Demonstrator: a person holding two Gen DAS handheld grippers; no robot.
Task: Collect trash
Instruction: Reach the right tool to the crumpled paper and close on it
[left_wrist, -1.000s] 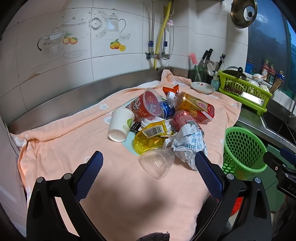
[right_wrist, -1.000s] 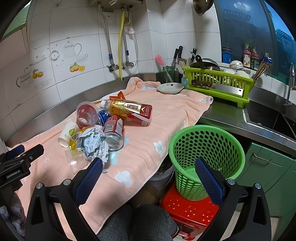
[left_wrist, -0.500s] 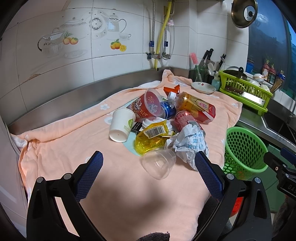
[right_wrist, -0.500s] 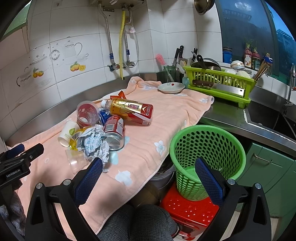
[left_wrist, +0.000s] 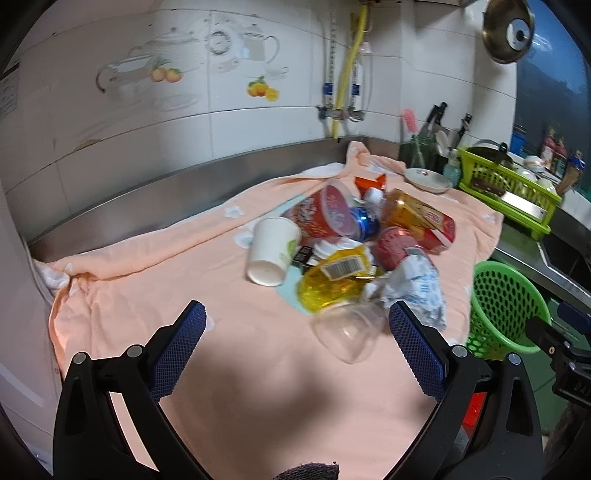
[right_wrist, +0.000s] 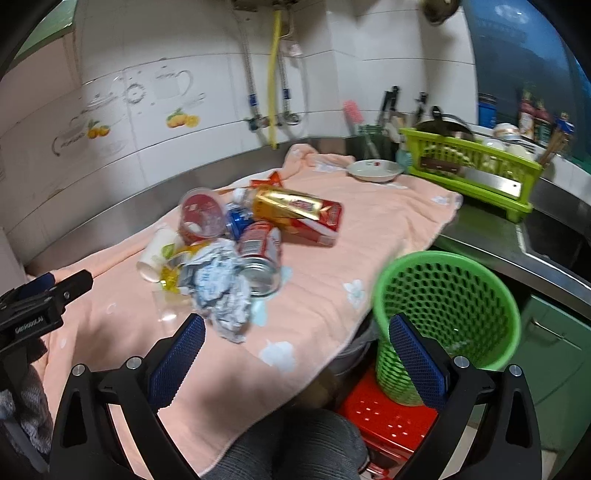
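Observation:
A pile of trash lies on a peach towel (left_wrist: 184, 280): a white paper cup (left_wrist: 271, 251), a red noodle cup (left_wrist: 328, 216), a yellow wrapper (left_wrist: 332, 277), crumpled foil paper (left_wrist: 413, 291), a clear plastic cup (left_wrist: 347, 334), a red can (left_wrist: 393, 247) and a gold bottle (left_wrist: 417, 218). The green mesh basket (right_wrist: 447, 314) stands on a red stool (right_wrist: 388, 421) beside the counter. My left gripper (left_wrist: 295, 347) is open, just short of the clear cup. My right gripper (right_wrist: 295, 358) is open over the towel's edge, near the foil paper (right_wrist: 221, 291).
A green dish rack (right_wrist: 472, 177) with dishes stands at the right, a white plate (right_wrist: 375, 170) next to it. A knife holder and brush stand at the back corner. The steel sink edge (right_wrist: 546, 236) lies right of the basket. My knees show below.
Both grippers have moved forward and left toward the trash pile. The pile and basket now look larger and shifted right. Both stay open.

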